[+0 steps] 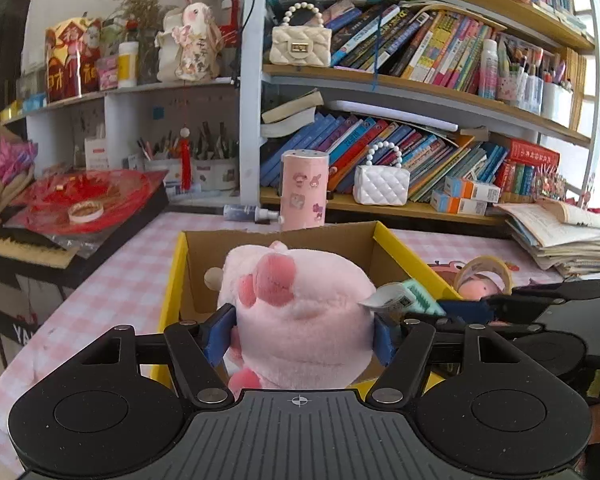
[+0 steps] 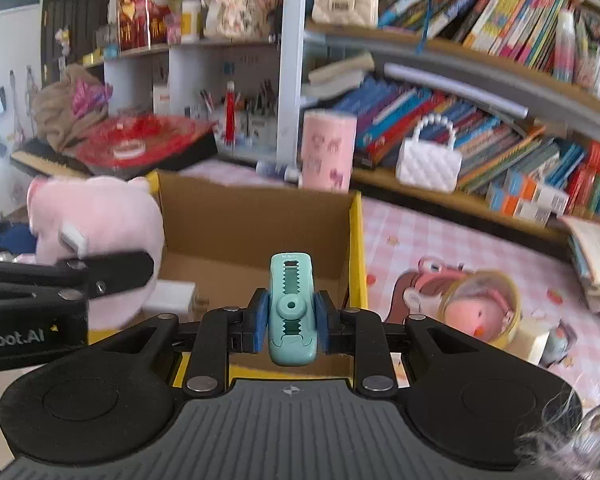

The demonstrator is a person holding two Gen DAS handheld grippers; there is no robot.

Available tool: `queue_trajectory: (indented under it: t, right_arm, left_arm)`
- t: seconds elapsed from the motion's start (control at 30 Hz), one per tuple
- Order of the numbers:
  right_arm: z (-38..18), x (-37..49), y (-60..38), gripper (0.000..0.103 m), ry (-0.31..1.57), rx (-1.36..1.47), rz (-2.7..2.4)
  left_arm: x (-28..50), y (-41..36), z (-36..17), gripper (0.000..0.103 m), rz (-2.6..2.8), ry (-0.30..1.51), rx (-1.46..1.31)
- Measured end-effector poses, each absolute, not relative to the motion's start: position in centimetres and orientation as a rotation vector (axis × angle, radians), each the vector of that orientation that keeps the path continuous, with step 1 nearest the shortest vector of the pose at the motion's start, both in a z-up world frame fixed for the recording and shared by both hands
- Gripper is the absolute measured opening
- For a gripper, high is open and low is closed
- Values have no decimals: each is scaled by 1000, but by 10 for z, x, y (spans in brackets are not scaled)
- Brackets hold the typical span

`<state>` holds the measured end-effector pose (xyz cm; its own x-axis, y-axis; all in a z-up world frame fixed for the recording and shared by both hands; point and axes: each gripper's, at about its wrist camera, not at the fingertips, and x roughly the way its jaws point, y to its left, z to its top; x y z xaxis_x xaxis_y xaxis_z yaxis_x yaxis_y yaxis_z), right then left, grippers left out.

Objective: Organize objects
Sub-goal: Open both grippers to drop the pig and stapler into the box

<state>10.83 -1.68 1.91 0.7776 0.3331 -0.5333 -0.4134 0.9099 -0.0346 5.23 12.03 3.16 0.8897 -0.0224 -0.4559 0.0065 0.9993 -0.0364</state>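
Note:
My left gripper [image 1: 302, 334] is shut on a pink plush toy [image 1: 300, 312] and holds it over the near end of an open cardboard box with yellow sides [image 1: 176, 276]. My right gripper [image 2: 291, 320] is shut on a teal correction-tape dispenser [image 2: 291, 308] and holds it over the near edge of the same box [image 2: 260, 220]. The plush [image 2: 100, 232] and the left gripper show at the left of the right wrist view. The dispenser's tip [image 1: 418, 298] and the right gripper show at the right of the left wrist view. A white item [image 2: 170, 296] lies inside the box.
A pink cylinder with stickers [image 1: 304, 190] stands behind the box, a small spray bottle [image 1: 248, 213] beside it. A roll of tape [image 2: 486, 306] lies right of the box on the pink checked tablecloth. Bookshelves with books and a white handbag [image 1: 382, 184] stand behind. A book stack [image 1: 560, 236] lies at right.

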Motion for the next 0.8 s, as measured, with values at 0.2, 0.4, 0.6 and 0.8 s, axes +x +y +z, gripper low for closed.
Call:
queue_trajectory:
  t: [0.2,0.4,0.6,0.8]
  right_arm:
    - [9,114,-18,23,592,-137,432]
    - [9,108,-17,36,551,-185,427]
    - [16,98,-25,46,549,-156,422]
    - [28,69,-38,48,513,-142,422]
  left_arm:
    - [59,119,29,72,-9,505,-25]
    - [58,122,27,83,-8,512,-49]
    - [45,120,33,84,-26,487,-53]
    - [29,116,37,84,-29,502,-99]
